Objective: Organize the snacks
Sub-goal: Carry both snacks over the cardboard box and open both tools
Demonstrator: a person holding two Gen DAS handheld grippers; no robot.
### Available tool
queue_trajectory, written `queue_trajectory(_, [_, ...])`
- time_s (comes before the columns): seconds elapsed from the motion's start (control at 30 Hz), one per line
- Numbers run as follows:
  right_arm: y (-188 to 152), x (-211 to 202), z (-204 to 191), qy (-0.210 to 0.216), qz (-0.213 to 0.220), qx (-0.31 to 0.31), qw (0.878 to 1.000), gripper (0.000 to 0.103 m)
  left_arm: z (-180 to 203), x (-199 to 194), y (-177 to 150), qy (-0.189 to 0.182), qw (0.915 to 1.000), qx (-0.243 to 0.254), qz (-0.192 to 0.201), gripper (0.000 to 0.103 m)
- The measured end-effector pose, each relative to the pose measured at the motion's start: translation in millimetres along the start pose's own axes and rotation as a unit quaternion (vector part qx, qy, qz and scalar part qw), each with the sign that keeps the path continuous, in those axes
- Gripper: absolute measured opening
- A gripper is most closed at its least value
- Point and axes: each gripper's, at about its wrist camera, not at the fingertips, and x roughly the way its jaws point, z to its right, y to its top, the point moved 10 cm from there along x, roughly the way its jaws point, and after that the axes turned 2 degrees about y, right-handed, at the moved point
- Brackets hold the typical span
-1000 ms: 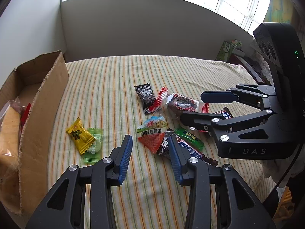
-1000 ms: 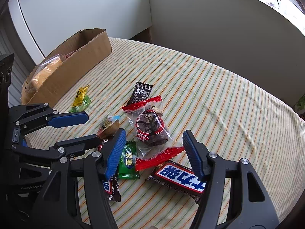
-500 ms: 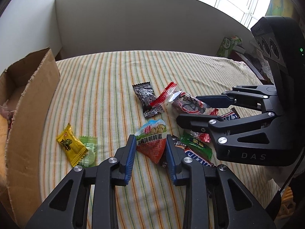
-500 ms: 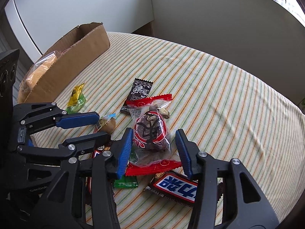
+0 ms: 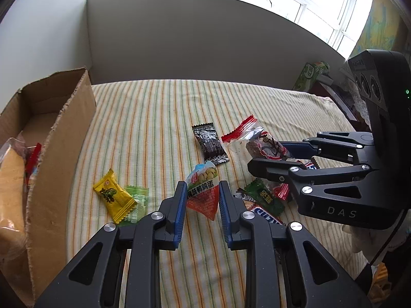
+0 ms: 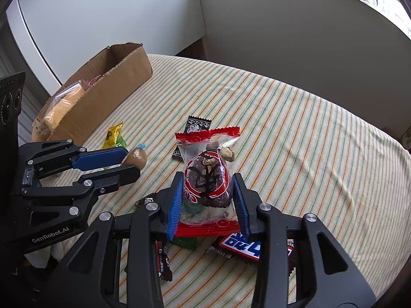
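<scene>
Above the striped cloth (image 5: 154,128) we grip a quail-egg packet (image 5: 203,192) left and a date-walnut packet (image 6: 206,179) right; slippery film could slide free.

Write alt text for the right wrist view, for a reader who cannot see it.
The right gripper has its jaws shut on a clear red-edged snack packet above a striped tablecloth. To its left, the left gripper holds a small egg snack pouch. Loose sweets lie around them, and a cardboard box with bagged food sits at far left.
</scene>
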Motion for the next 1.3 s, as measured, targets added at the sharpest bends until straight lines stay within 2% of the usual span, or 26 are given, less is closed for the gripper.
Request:
queue_trajectory(0.33, [27.6, -35.2, -26.2, 0.004, 0.035, -0.011, 0.999, 0.038, -12.2, -51.1, 12.0, 0.009, 0.9989, -0.007, 0.045, 0.023])
queue_trajectory(0.6, [62.4, -47.0, -68.8, 0.018, 0.058, -0.03, 0.998, 0.038, -48.8, -93.3, 20.1, 0.032, 0.9958, -0.022, 0.083, 0.023])
queue_trajectory(1.0, [114.3, -25.6, -139.7, 0.059, 0.063, -0.049, 0.995, 0.038, -137.2, -127.4, 23.8, 0.095, 0.9871, -0.066, 0.111, 0.023])
queue_trajectory(1.3, [131.1, 11.6, -178.2, 0.067, 0.042, -0.07, 0.994, 0.039, -185.2, -127.4, 20.8, 0.127, 0.9814, -0.094, 0.11, 0.023])
